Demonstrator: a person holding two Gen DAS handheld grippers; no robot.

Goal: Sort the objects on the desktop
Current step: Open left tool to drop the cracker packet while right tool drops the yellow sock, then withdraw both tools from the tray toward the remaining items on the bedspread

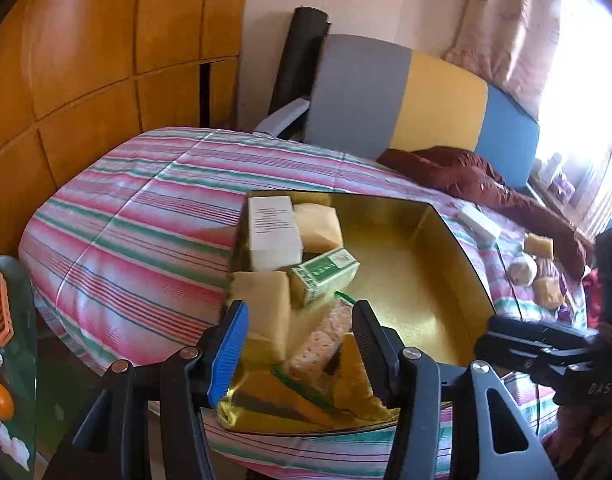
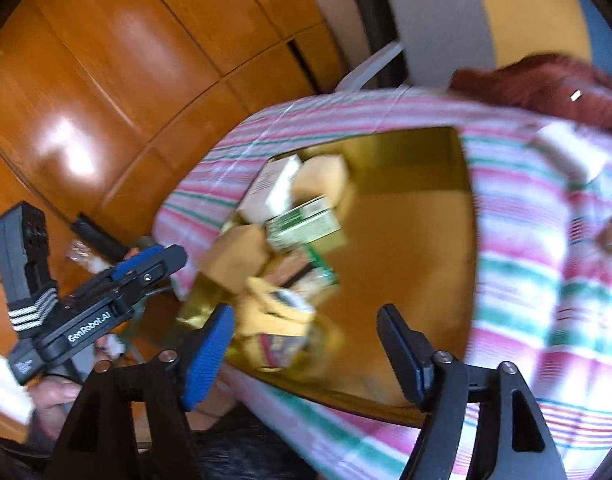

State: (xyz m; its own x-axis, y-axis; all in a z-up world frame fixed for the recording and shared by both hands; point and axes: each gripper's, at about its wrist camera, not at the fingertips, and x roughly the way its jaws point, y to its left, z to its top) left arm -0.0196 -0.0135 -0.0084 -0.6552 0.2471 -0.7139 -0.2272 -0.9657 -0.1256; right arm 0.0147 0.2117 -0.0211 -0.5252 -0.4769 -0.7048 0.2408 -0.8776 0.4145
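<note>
While both grippers hang over the near edge of the bed (image 1: 118, 216), a gold tray (image 1: 410, 280) lies on the striped cover with the sorted things heaped at its left end. In that heap a white box (image 1: 273, 232) stands at the far corner beside a tan block (image 1: 318, 226), with a green box (image 1: 326, 276) lying in front of them, another tan block (image 1: 266, 304) nearer, and a clear snack packet (image 1: 318, 340) at the near corner. The left gripper (image 1: 300, 354) has its jaws wide apart above this packet, holding nothing. The right gripper (image 2: 306, 354) also has its jaws spread wide and empty, over the tray's near edge; its view is blurred. More pieces lie loose on the cover off the tray's right side: a white block (image 1: 479, 222) and small tan lumps (image 1: 538, 245). A dark red cloth (image 1: 474, 178) is bunched along the far edge.
</note>
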